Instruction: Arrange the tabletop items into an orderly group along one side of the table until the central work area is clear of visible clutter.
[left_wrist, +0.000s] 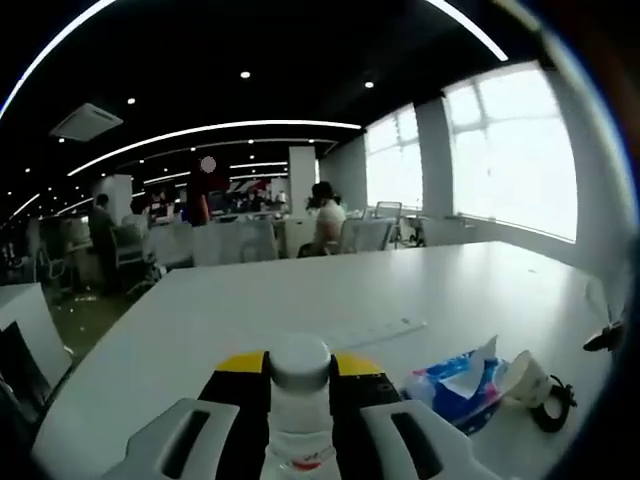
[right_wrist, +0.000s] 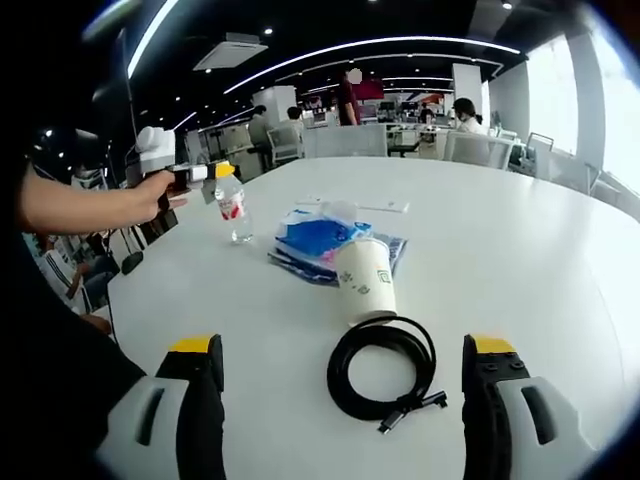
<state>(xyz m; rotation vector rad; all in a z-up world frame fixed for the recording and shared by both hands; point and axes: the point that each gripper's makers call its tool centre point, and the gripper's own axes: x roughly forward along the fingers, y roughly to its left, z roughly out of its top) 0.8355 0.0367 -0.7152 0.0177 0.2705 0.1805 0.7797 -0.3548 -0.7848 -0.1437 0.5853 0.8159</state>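
Bottle (right_wrist: 232, 205) w/ red label, text unreadable, clamped in left tool (right_wrist: 205, 172).

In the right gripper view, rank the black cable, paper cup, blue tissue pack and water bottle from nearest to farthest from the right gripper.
1. Coiled black cable, between the open jaws.
2. Paper cup, just beyond the cable.
3. Blue tissue pack, behind the cup.
4. Water bottle, far left, held by the left gripper.

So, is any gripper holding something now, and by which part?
The left gripper holds the water bottle just below its cap. The right gripper is open and holds nothing.
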